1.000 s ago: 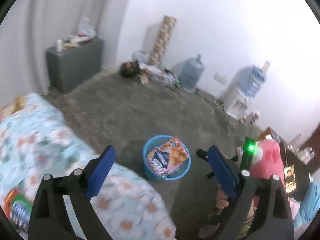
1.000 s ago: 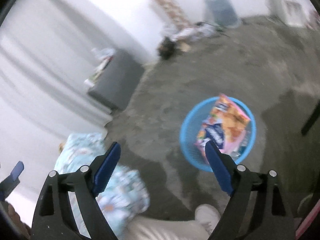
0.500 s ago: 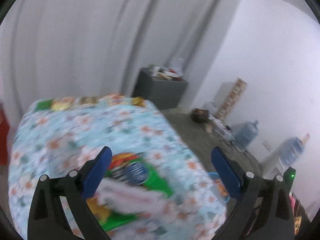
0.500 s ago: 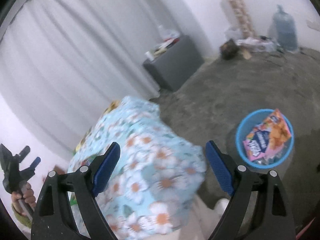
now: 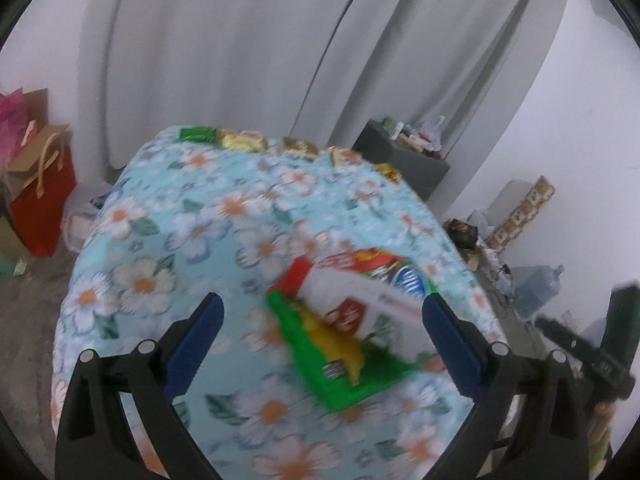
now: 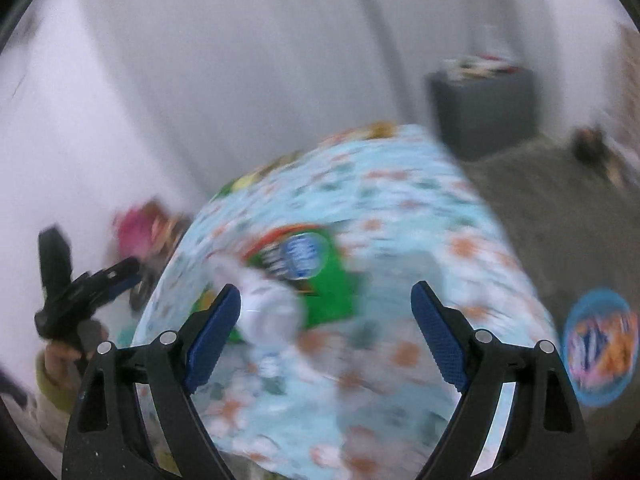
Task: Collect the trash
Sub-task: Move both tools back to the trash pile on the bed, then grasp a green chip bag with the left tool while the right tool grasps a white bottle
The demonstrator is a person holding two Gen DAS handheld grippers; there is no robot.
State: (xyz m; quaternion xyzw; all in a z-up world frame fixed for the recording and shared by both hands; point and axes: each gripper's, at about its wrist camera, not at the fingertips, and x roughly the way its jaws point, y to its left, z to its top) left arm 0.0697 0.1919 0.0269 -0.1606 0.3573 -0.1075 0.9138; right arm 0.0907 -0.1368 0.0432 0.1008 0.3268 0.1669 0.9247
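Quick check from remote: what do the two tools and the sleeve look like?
Both tools, left tool and right tool, have black plastic frames with silver rivets and blue ribbed pads. The sleeve at the left hand's wrist looks yellow-green, though blurred.

The right gripper [image 6: 326, 304] is wide open over a table with a blue flower cloth [image 6: 420, 216]. A green snack bag [image 6: 320, 280] and a blurry white wrapper [image 6: 268, 308] lie on it. A blue basket [image 6: 600, 344] with trash sits on the floor at the right. The left gripper [image 6: 124, 276] is at the left edge.
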